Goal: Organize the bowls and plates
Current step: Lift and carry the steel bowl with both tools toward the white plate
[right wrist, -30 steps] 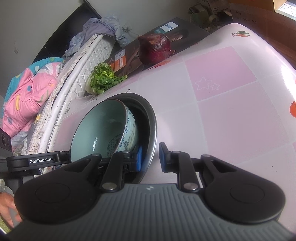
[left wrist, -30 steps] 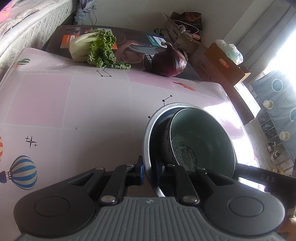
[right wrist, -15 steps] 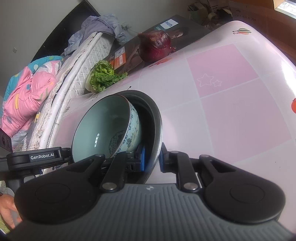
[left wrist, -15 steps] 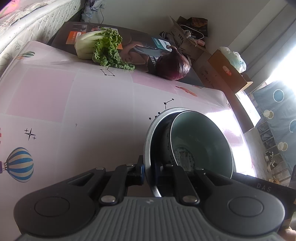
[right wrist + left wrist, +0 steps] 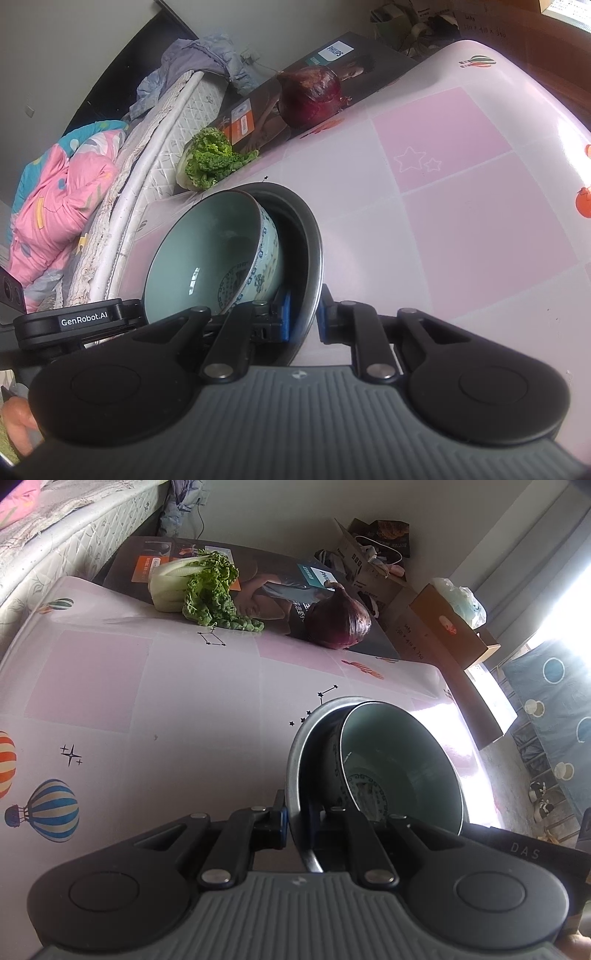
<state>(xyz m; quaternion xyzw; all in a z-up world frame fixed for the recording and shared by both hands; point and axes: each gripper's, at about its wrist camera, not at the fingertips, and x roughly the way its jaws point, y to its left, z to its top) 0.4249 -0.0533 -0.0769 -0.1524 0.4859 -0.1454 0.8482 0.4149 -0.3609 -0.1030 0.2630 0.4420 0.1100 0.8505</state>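
A metal bowl (image 5: 295,753) holds a pale green ceramic bowl (image 5: 399,760) with blue pattern inside it. My left gripper (image 5: 297,821) is shut on the metal bowl's near rim. In the right wrist view the metal bowl (image 5: 314,236) and the ceramic bowl (image 5: 207,251) show from the other side. My right gripper (image 5: 304,319) is shut on the metal bowl's opposite rim. Both bowls are held above the pink tablecloth (image 5: 147,701).
A green leafy cabbage (image 5: 199,587) and a red cabbage (image 5: 340,622) lie at the table's far edge by a dark box (image 5: 266,576). A mattress (image 5: 140,177) borders one side. Cardboard boxes (image 5: 443,627) stand past the far corner.
My right gripper has closed on the metal bowl's rim. Both grippers and the bowls have moved slightly away from the vegetables and risen a little.
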